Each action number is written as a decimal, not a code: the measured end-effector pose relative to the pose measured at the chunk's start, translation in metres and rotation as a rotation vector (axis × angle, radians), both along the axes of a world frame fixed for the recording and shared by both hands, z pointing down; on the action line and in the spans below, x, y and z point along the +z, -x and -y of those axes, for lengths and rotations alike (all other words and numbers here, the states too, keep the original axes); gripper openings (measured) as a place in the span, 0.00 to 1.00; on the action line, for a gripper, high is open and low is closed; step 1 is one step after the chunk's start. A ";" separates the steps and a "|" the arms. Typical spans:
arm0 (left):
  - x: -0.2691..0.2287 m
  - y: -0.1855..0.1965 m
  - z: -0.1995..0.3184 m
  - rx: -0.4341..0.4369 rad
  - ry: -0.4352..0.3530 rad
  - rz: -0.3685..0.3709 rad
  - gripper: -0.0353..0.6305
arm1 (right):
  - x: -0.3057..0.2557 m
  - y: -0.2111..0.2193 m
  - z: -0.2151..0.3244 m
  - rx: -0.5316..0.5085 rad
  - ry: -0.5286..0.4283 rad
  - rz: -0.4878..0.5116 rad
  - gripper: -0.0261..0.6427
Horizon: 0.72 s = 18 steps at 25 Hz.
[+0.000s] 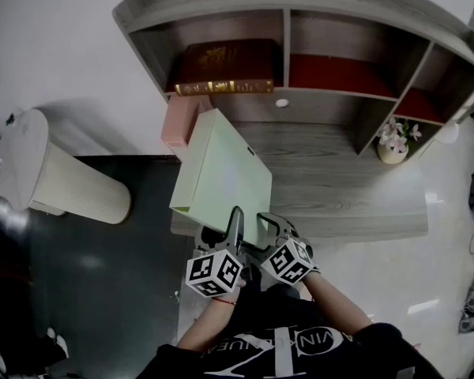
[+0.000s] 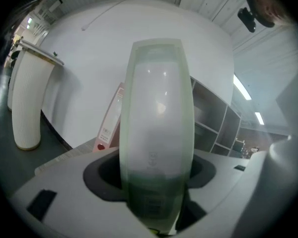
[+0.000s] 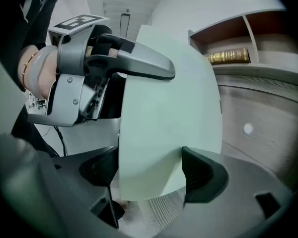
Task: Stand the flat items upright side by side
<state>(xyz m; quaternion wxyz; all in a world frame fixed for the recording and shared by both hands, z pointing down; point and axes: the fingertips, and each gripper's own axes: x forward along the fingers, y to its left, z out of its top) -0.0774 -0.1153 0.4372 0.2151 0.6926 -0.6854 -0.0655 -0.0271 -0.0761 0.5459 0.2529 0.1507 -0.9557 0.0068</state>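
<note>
- Now, your green folder (image 1: 221,172) is tilted over the desk (image 1: 340,188); your left gripper (image 1: 235,221) clamps its spine, and your right gripper (image 1: 270,226) has its jaws wide round a corner, not squeezing.
- On the shelf (image 1: 324,93), the book (image 1: 225,68) has gold spine lettering too blurred to read.
- Behind, the pink folder (image 1: 178,121) stands upright, half hidden, its label illegible.

Your pale green file box (image 1: 221,172) is held up off the desk (image 1: 340,180), tilted, with its far end toward 12 o'clock. Just past it at 11 o'clock, a pink file (image 1: 178,121) stands upright. A brown book (image 1: 225,65) lies flat in the shelf (image 1: 221,6) at 12 o'clock.
</note>
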 end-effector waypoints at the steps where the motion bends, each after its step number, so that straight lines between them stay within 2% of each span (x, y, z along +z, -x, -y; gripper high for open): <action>1: -0.001 0.003 0.002 0.007 -0.002 0.026 0.48 | 0.000 0.006 0.002 0.000 0.003 0.001 0.64; 4: -0.004 0.012 0.007 0.023 -0.011 0.093 0.49 | 0.002 0.022 0.008 0.001 0.009 0.004 0.64; 18: 0.002 0.050 0.047 0.127 0.009 0.290 0.50 | 0.015 0.086 0.050 0.011 0.026 -0.004 0.64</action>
